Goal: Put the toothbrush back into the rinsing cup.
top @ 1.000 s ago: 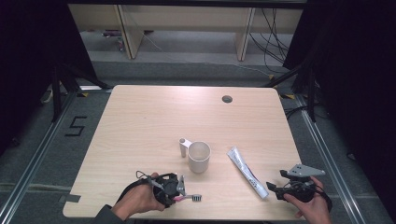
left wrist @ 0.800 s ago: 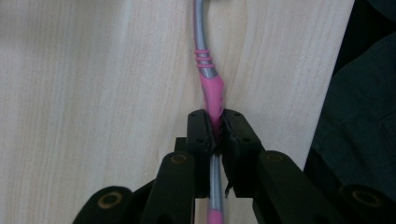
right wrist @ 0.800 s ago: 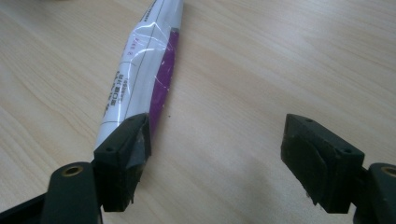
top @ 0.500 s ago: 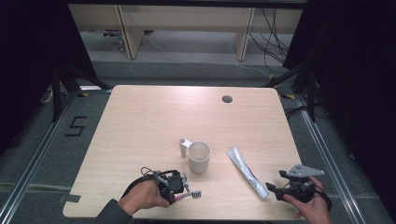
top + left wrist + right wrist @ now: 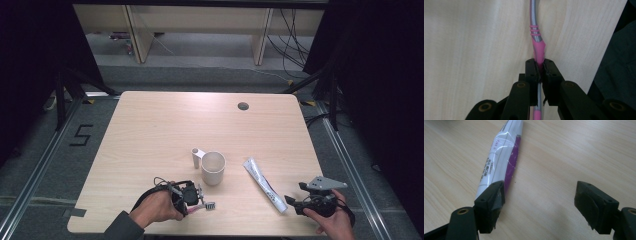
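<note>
Lying low on the bench (image 5: pixel 150 130), the toothbrush (image 5: pixel 537 47) is clamped at its pink handle by the left hand-held gripper (image 5: pixel 539 71), just closed. The white mug (image 5: pixel 213 168) looks empty. The right hand-held gripper (image 5: pixel 540 202) gapes beside the toothpaste tube (image 5: pixel 499 160), print unreadable.

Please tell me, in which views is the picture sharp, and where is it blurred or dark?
High view: table evenly lit, surroundings dark. Left gripper view: toothbrush handle fairly sharp, near jaws soft. Right gripper view: toothpaste tube shows glare, printing blurred.
</note>
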`<action>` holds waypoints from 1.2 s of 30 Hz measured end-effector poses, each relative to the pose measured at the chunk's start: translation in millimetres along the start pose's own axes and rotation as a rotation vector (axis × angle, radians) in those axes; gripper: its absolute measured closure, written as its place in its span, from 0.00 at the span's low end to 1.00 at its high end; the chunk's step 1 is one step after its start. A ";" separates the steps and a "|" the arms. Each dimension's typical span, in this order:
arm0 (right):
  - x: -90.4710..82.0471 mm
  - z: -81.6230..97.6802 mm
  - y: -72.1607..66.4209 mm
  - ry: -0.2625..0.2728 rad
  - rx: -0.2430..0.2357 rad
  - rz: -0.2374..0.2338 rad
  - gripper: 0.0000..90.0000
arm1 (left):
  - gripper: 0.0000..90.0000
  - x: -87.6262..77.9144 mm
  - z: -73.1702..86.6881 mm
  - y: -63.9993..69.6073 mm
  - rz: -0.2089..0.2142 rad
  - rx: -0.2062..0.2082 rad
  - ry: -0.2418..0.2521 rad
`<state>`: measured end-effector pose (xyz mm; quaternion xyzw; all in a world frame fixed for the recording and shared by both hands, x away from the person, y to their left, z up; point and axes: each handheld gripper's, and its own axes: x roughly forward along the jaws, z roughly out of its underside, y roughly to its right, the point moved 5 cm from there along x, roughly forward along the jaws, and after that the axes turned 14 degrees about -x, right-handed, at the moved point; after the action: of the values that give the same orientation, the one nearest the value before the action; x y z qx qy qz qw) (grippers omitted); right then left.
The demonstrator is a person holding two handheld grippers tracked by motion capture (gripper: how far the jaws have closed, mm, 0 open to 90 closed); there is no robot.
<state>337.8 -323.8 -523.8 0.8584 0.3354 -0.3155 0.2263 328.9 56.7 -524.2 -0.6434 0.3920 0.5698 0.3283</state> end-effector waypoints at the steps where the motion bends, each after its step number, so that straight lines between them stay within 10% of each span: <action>1: -0.2 0.0 -0.6 -0.002 0.009 -0.009 0.28 | 0.92 -3.5 -0.1 -0.8 0.004 -0.007 0.015; 19: -1.5 -1.4 1.6 0.014 0.017 0.011 0.28 | 0.92 -54.2 19.5 -23.6 0.073 -0.175 0.451; 36: -1.7 -1.0 2.8 0.013 0.024 0.013 0.28 | 0.92 -79.9 23.8 -68.0 -0.033 -0.376 0.913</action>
<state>339.1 -325.9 -521.4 0.8651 0.3275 -0.3126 0.2160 373.9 120.2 -449.9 -0.8815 0.3761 0.2853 0.0104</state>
